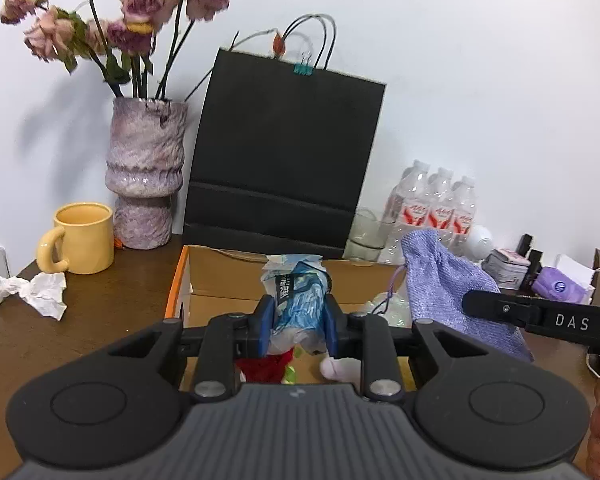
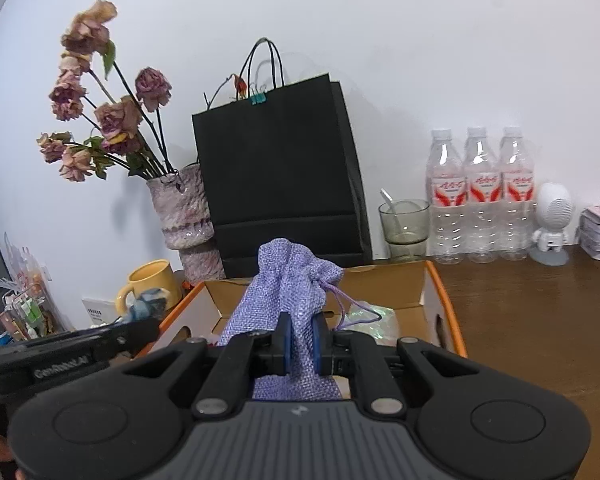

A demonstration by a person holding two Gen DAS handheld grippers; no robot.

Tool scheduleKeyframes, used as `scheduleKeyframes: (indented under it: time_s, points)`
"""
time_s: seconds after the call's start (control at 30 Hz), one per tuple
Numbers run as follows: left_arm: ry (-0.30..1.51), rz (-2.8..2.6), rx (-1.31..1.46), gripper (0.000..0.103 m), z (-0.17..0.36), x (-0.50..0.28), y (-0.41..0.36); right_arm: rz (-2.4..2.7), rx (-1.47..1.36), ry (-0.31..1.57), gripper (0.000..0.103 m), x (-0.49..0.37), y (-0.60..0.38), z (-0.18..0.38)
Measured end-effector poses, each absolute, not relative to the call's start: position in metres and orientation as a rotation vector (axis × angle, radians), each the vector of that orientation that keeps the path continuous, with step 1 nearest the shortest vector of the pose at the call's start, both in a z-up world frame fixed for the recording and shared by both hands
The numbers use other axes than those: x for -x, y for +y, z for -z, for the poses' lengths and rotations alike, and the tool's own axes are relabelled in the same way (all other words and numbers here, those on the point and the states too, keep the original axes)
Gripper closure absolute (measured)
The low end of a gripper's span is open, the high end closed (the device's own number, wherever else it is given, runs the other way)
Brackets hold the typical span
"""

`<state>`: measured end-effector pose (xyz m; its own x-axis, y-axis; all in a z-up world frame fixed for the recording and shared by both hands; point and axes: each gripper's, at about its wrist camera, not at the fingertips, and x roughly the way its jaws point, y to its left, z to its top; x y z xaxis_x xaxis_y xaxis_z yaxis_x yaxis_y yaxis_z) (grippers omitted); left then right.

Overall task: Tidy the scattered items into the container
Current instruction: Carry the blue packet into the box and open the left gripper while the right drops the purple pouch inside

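Observation:
My left gripper (image 1: 299, 312) is shut on a crumpled blue and white packet (image 1: 298, 292), held above the open cardboard box (image 1: 220, 276) with orange edges. Below it in the box lie a red item (image 1: 266, 366) and a pink one (image 1: 338, 369). My right gripper (image 2: 302, 340) is shut on a lilac woven drawstring pouch (image 2: 288, 280), also over the cardboard box (image 2: 384, 280); the lilac pouch (image 1: 444, 292) and the other gripper's black arm show at the right of the left wrist view. A shiny iridescent wrapper (image 2: 370, 314) lies in the box.
Crumpled white tissue (image 1: 32, 292) lies on the brown table beside a yellow mug (image 1: 80, 238). Behind the box stand a purple vase (image 1: 146, 176) of dried roses, a black paper bag (image 1: 284, 152), a glass (image 2: 404, 226), three water bottles (image 2: 480, 196) and a small white figure (image 2: 552, 220).

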<state>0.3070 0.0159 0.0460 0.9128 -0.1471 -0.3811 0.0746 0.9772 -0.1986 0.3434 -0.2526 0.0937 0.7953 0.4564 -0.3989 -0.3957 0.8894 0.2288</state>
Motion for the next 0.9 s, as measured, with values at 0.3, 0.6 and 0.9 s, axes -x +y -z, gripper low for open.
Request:
scheduleKeyframes:
  time_s: [0.3,0.6,0.9]
  points:
    - [0.458,0.1,0.175,0.077,-0.029,-0.362,0.023,-0.476,-0.109,0.523,0.094,-0.404,-0.219,-0.074]
    - [0.499,0.085,0.145,0.052,-0.019,-0.392,0.024,-0.463,-0.093,0.567,0.092,-0.44,-0.206,-0.06]
    - [0.514,-0.017,0.102,0.0,-0.018,-0.393,0.022,-0.346,-0.063,0.624,0.009,-0.451,-0.211,-0.054]
